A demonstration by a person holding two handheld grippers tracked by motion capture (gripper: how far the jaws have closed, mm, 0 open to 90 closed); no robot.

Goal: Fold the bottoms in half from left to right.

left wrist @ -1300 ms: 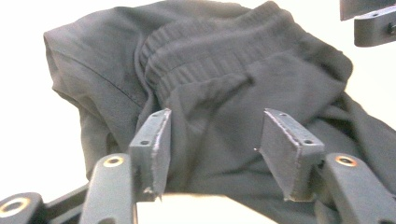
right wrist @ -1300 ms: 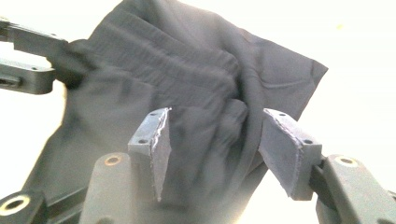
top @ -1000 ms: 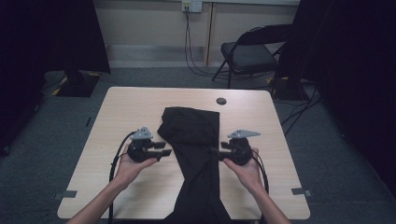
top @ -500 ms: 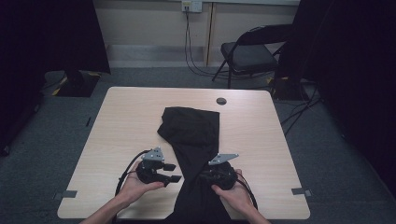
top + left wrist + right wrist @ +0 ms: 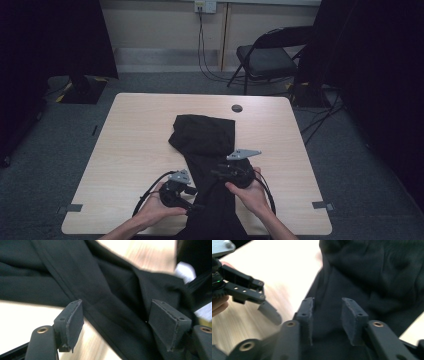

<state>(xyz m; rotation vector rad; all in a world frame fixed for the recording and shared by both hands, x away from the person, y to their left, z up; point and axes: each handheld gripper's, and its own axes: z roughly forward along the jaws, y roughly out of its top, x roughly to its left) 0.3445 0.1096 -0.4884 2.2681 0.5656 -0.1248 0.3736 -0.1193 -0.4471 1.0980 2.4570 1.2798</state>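
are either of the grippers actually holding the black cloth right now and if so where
Neither. The left gripper stands open across the black garment's seamed edge; the right gripper is open above the cloth. Both have just been opening.

I hold the left tool (image 5: 192,200) low at the near edge of the view, jaws pointing right toward the centre; they stand wide apart and have just been opening, pads clear. I hold the right tool (image 5: 216,172) slightly farther forward, jaws pointing left, partly parted after reopening. Both forearms enter from below, hands wrapped around the tool bodies.
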